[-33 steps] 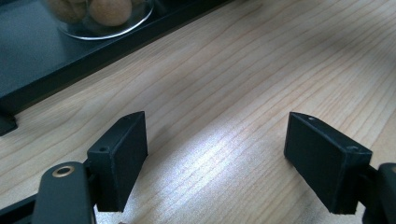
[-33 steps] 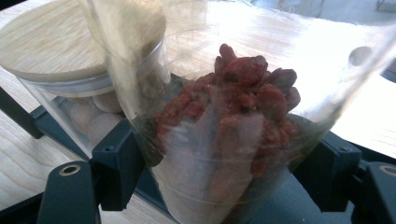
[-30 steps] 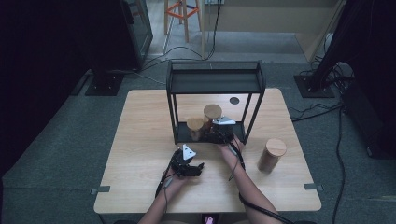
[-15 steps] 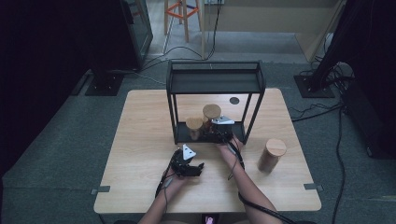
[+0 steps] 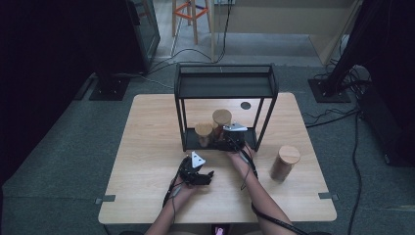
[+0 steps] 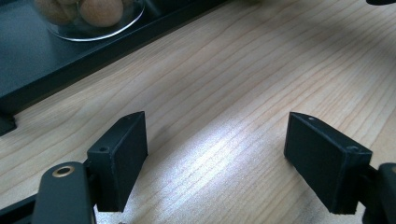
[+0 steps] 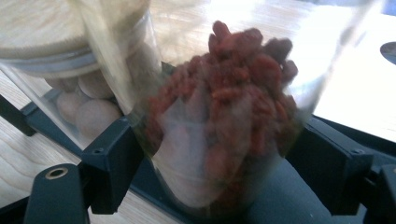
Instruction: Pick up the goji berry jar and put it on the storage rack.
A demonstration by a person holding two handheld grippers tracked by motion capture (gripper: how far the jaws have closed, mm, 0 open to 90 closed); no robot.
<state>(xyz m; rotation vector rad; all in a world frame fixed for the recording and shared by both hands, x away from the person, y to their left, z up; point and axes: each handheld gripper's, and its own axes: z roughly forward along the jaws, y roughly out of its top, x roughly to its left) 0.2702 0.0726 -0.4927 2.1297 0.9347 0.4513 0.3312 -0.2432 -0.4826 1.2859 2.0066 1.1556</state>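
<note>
while the jar of red berries [image 7: 224, 116] is gripped on the shelf [image 5: 247, 133] by the right gripper [image 7: 219, 154] — release is judged next — the left gripper [image 6: 215, 149] is held open.

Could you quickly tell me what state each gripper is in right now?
Left gripper: open, empty, over the table.
Right gripper: jaws around the jar of red berries; a firm grip cannot be told.

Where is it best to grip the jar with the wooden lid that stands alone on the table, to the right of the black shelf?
Probably the round body of the lone jar, below its wooden lid, taken from the person's side with the jaws level. It stands upright and apart from the black shelf, so both flanks look free. The lid may only sit loose, so gripping it seems riskier.
</note>
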